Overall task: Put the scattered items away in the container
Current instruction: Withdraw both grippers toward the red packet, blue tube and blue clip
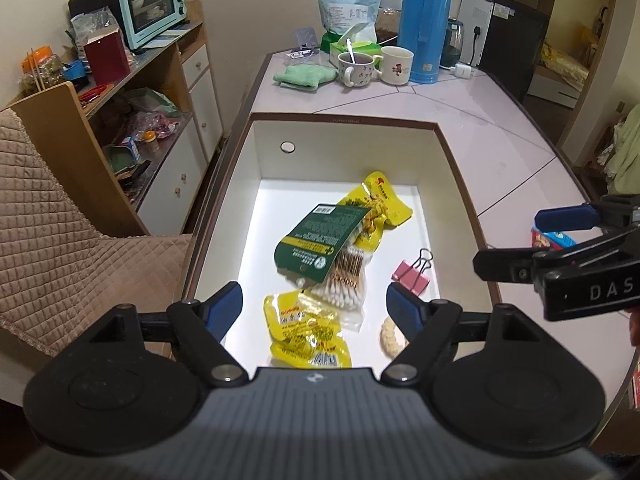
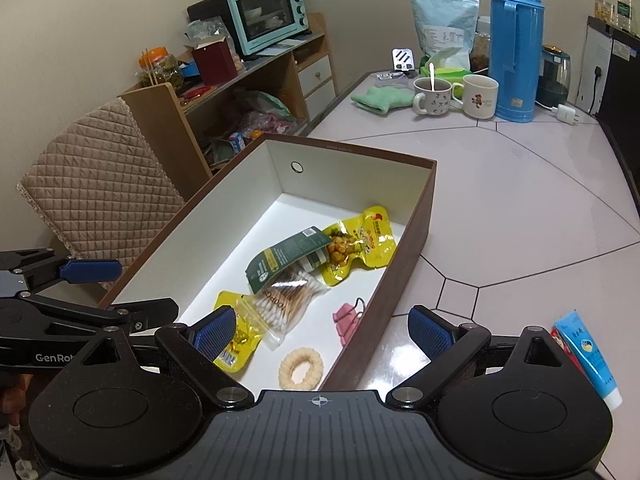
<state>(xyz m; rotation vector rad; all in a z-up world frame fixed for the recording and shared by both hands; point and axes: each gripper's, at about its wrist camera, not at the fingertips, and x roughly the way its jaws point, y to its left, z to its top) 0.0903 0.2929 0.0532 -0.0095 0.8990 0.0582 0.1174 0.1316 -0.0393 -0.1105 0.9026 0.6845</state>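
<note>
- Looking down over a pale tiled table (image 2: 520,208), I am seeing it carrying the box and, at its far end, the kitchen clutter.
- I am watching the box (image 1: 452,148), brown outside and white inside, sitting open near the table's left edge, beside a quilted chair (image 2: 100,188).
- I am holding the left gripper (image 1: 314,308) above the near end of the box, its jaws standing wide with nothing pinched between the blue pads (image 1: 222,310).
- I am keeping the right gripper (image 2: 320,334) over the box's near right corner, jaws likewise spread wide and empty; one pad is hanging over the box, the other over bare table.
- I am noting a blue flask (image 2: 516,46) standing upright at the far end, with two mugs (image 2: 480,96) just beside it and a green cloth (image 2: 380,100) to their left.
- Inside the box, I am seeing a swab pack (image 1: 320,252) with a green header lying across a yellow pouch (image 1: 380,204).
- I am seeing a second yellow pouch (image 1: 308,332) lying nearer me, partly under the swab pack.
- I am spotting a blue tube (image 2: 592,360) lying on the table outside the box, to the right of the right gripper, on top of something red.
- I am seeing a cream ring (image 2: 298,368) resting on the box floor near the close wall.
- I am seeing a pink clip (image 1: 412,272) lying by the right wall, apart from the pouches.
</note>
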